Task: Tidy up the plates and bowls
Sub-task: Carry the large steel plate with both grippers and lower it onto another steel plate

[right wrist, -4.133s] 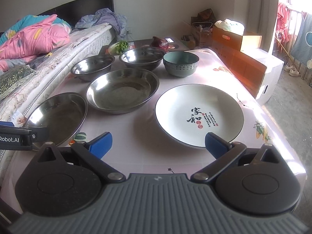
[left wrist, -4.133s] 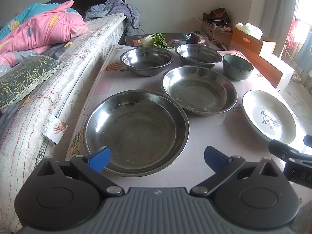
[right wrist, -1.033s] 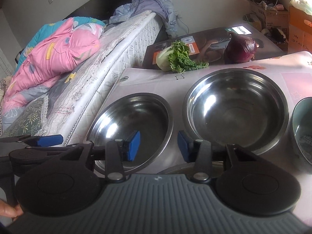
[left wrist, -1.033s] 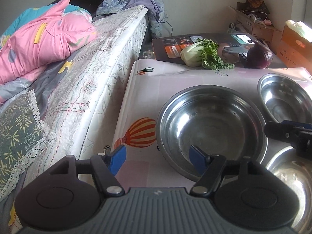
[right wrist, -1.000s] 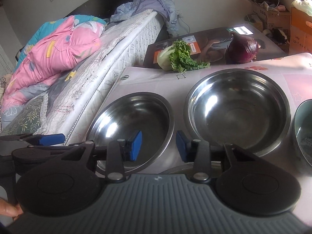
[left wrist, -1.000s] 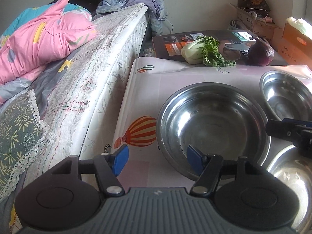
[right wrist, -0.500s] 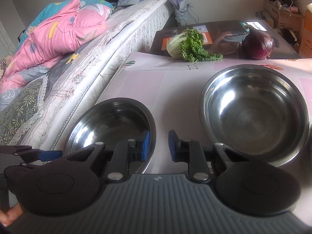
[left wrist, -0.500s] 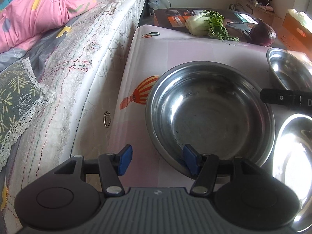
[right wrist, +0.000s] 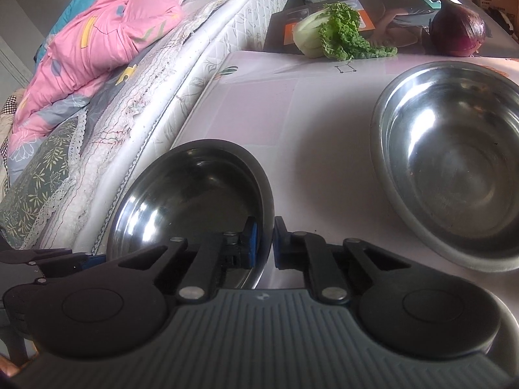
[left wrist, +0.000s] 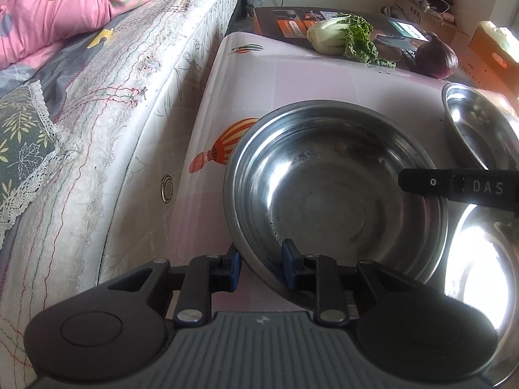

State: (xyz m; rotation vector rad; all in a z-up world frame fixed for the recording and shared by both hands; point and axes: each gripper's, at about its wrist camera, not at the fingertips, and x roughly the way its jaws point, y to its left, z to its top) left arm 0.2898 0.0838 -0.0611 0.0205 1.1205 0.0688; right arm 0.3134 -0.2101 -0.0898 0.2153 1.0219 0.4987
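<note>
A wide steel bowl stands at the table's left side, next to the bed. My left gripper straddles its near-left rim, one blue pad outside and one inside, jaws closing and touching the wall. My right gripper is shut on the same steel bowl at its right rim, which is pinched between the pads. A second steel bowl sits apart to the right. A shiny steel plate lies close behind the right gripper's black finger.
A mattress edge with a pink quilt runs along the table's left side. A leafy cabbage and a purple onion lie on a dark box beyond the far edge. The pink tablecloth shows between the bowls.
Both grippers have come down onto the left bowl. The left jaws have narrowed around its near rim, and the right jaws have shut on its right rim.
</note>
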